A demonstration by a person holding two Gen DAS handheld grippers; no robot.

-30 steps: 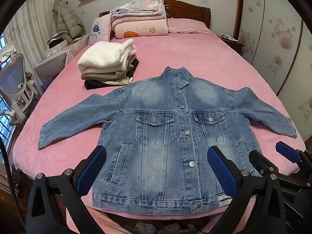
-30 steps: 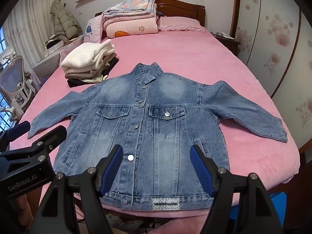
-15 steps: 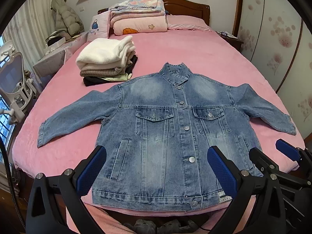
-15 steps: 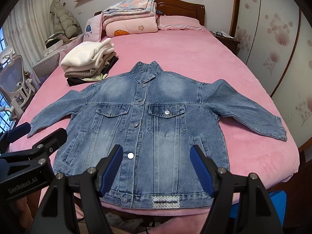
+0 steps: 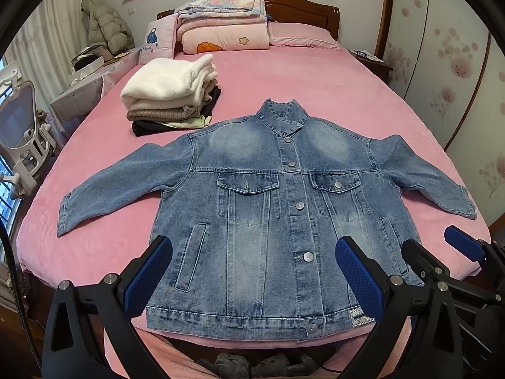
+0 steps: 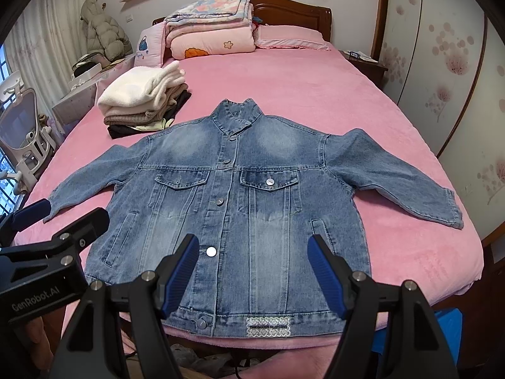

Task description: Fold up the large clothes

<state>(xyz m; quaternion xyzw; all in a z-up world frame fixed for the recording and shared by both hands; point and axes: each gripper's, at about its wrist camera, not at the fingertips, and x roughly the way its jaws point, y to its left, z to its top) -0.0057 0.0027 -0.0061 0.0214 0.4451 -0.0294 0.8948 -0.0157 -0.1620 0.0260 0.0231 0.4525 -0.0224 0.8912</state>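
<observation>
A blue denim jacket (image 5: 271,221) lay flat, buttoned and face up, on the near part of a pink bed (image 5: 315,94), sleeves spread to left and right. The left gripper (image 5: 252,274) hovered above the jacket's hem, jaws wide apart and empty. The right gripper (image 6: 254,271) did likewise. A stack of folded clothes (image 5: 170,94) sat further away, to the left.

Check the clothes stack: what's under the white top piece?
Under the white piece of the stack: a beige knit, a pale green edge, then black fabric on the bed. Only their edges show, so the garment types can't be told.
</observation>
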